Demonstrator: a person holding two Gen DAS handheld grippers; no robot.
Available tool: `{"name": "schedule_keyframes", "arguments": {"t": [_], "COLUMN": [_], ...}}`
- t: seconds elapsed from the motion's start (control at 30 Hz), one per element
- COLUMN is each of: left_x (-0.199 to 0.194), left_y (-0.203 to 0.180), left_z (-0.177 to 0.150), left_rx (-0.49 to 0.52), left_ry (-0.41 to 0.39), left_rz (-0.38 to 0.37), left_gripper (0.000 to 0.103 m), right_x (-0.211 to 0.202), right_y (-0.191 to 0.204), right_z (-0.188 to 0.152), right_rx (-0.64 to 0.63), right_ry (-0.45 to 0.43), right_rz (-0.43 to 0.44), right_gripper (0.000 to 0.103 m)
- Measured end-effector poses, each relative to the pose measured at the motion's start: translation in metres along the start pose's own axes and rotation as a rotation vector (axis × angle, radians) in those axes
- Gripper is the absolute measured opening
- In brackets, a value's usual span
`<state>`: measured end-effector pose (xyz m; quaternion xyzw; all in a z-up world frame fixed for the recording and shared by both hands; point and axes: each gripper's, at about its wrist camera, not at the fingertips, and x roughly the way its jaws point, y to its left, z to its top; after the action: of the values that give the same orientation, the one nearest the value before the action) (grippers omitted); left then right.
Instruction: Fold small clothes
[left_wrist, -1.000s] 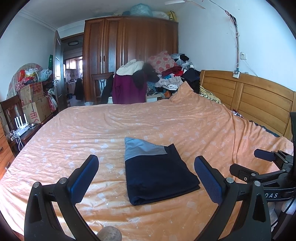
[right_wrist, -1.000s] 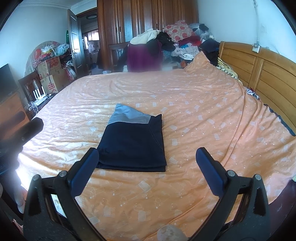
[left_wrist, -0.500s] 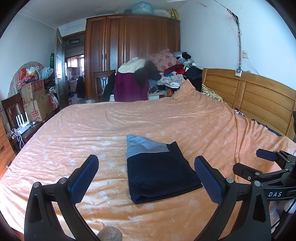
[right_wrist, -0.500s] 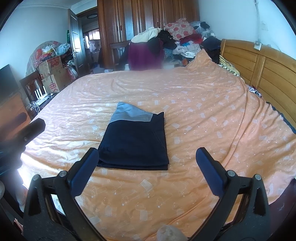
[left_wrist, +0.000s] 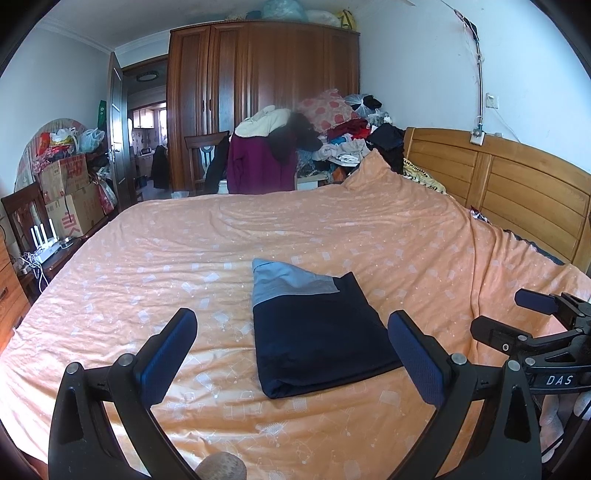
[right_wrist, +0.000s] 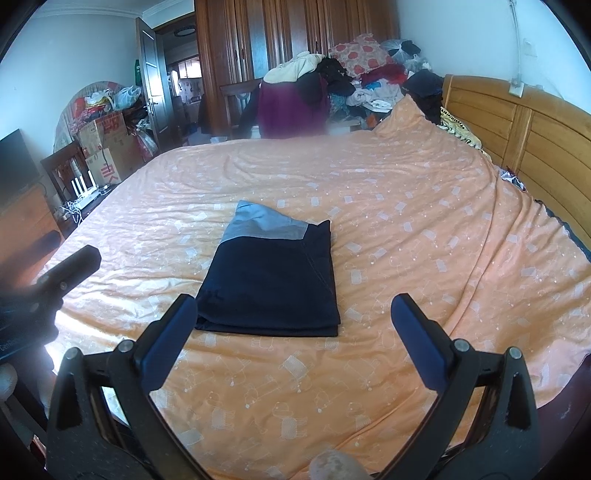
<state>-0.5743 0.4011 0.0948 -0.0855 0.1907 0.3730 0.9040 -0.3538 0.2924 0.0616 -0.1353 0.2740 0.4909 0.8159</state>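
A folded navy garment (left_wrist: 314, 328) with a grey-blue band at its far end lies flat in the middle of the orange bedspread (left_wrist: 332, 236). In the right wrist view the same navy garment (right_wrist: 269, 280) lies just beyond the fingers. My left gripper (left_wrist: 291, 350) hangs above the bed's near edge, open, nothing between its blue pads. My right gripper (right_wrist: 291, 332) is also open and empty, held back from the cloth. The right gripper (left_wrist: 532, 317) shows at the right edge of the left wrist view, and the left gripper (right_wrist: 70, 269) shows at the left edge of the right wrist view.
A wooden headboard (left_wrist: 517, 192) runs along the right. A wardrobe (left_wrist: 258, 99), a chair draped with clothes (left_wrist: 262, 162) and a heap of laundry (left_wrist: 351, 136) stand beyond the bed. Cardboard boxes (left_wrist: 70, 195) and a router (left_wrist: 44, 240) sit at the left.
Both grippers have drawn back and risen slightly from the folded garment; it sits a little farther away in both views. The garment itself has not moved.
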Motion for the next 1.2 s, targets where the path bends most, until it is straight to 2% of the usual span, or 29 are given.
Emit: {"name": "schedule_keyframes", "arguments": {"t": [0.4, 0.7, 0.97, 1.2], "left_x": [0.01, 0.009, 0.01, 0.012], "left_y": [0.009, 0.011, 0.014, 0.021], "left_z": [-0.005, -0.007, -0.008, -0.014], "left_rx": [-0.014, -0.02, -0.025, -0.047], "left_ry": [0.048, 0.045, 0.06, 0.082], "left_rz": [0.024, 0.022, 0.036, 0.04], "left_gripper": [0.103, 0.103, 0.103, 0.103], "right_x": [0.009, 0.005, 0.012, 0.011], "right_y": [-0.002, -0.003, -0.004, -0.001], "right_z": [-0.005, -0.001, -0.007, -0.001], "right_rx": [0.009, 0.012, 0.008, 0.008], "right_ry": [0.032, 0.008, 0.05, 0.05], "right_rz": [0.004, 0.001, 0.005, -0.004], "right_gripper": [0.103, 0.103, 0.103, 0.103]}}
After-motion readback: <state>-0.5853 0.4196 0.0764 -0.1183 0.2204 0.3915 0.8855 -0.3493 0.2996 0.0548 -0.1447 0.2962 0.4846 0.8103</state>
